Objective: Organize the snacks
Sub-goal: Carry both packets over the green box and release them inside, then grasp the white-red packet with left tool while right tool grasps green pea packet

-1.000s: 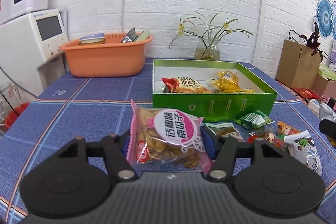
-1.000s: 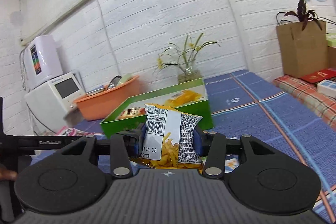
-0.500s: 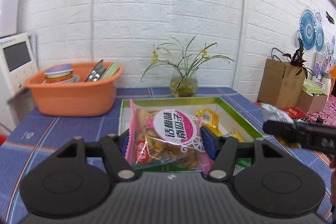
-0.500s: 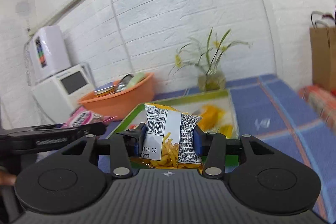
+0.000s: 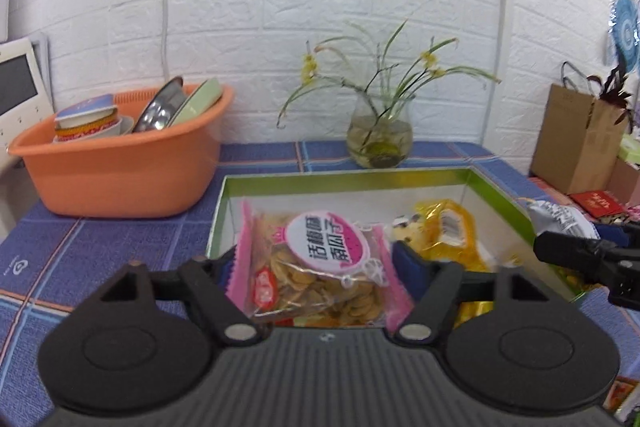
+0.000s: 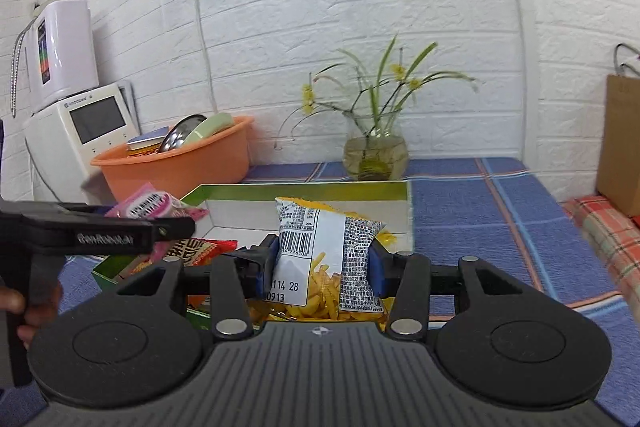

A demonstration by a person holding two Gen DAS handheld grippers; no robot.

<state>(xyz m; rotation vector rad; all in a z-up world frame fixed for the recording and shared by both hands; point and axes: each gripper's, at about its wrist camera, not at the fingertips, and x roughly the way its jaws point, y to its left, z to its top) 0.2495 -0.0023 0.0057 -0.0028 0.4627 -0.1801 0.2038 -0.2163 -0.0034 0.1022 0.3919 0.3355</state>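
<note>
My left gripper [image 5: 317, 261] hangs over the near part of the green box [image 5: 344, 177], and its jaws are opening. A pink packet of seeds [image 5: 320, 243] is still between them, tilted, with the pads drawing off its sides. A yellow packet [image 5: 448, 231] lies inside the box. My right gripper [image 6: 324, 263] is over the box's near right side. Its pads press a white and yellow fries packet [image 6: 320, 239], and its jaws are just starting to open. In the right wrist view the pink packet [image 6: 152, 205] shows at the left, above a red packet [image 6: 192, 249] in the box.
An orange basin [image 5: 120, 167] with bowls and plates stands left of the box. A glass vase [image 5: 380, 143] with flowers sits behind it by the brick wall. A white appliance [image 6: 76, 135] is at the far left, a brown paper bag [image 5: 576, 143] at the right.
Both grippers have moved forward from the table's front to above the green box, each carrying its packet. The left jaws have spread wider around the pink packet.
</note>
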